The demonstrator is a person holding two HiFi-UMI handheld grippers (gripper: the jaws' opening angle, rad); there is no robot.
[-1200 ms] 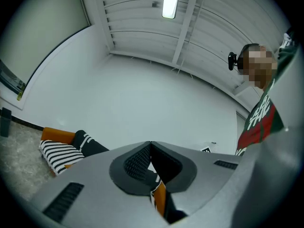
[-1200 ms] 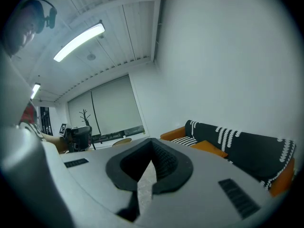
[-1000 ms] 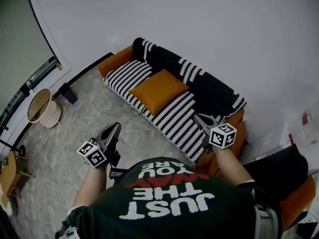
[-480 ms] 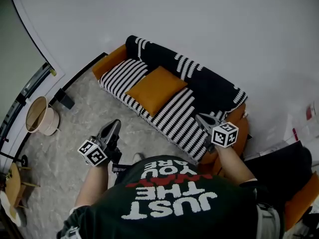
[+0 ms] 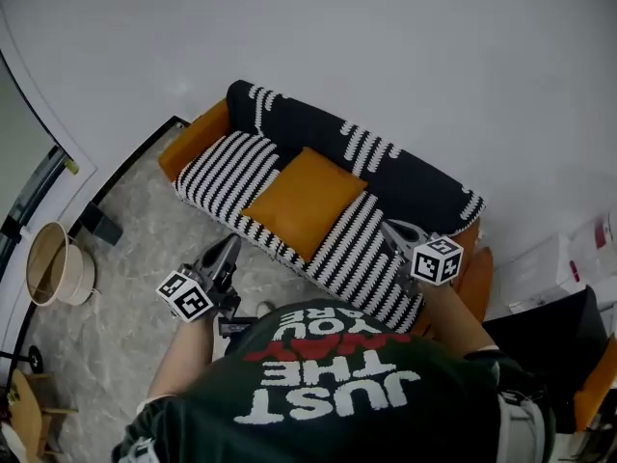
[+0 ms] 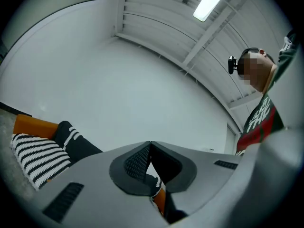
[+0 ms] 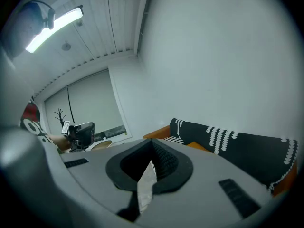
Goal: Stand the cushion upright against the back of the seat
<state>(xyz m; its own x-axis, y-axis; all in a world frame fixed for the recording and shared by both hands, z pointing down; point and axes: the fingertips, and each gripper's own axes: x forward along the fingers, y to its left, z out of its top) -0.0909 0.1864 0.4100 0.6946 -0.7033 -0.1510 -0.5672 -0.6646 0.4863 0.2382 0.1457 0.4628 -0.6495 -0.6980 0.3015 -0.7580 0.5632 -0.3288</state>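
White wall (image 5: 405, 46) backs the striped sofa (image 5: 405, 177), whose seat (image 5: 220, 167) carries the orange cushion (image 5: 307, 201) lying flat. Short of it hang the left gripper (image 5: 229, 247) and right gripper (image 5: 388, 227), jaws closed and empty. Unopened, they would merely shove it; pinched by one corner, it may flop.

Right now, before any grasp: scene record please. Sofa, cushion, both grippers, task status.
sofa: orange frame, black-and-white cover
seat: striped
back: mostly black
cushion: orange, lying flat mid-seat, not stood up
left gripper: shut, empty, in front of the sofa, apart from the cushion
right gripper: shut, empty, by the sofa's right end, apart from the cushion
basket: left of the sofa, apart from it
task status: not started
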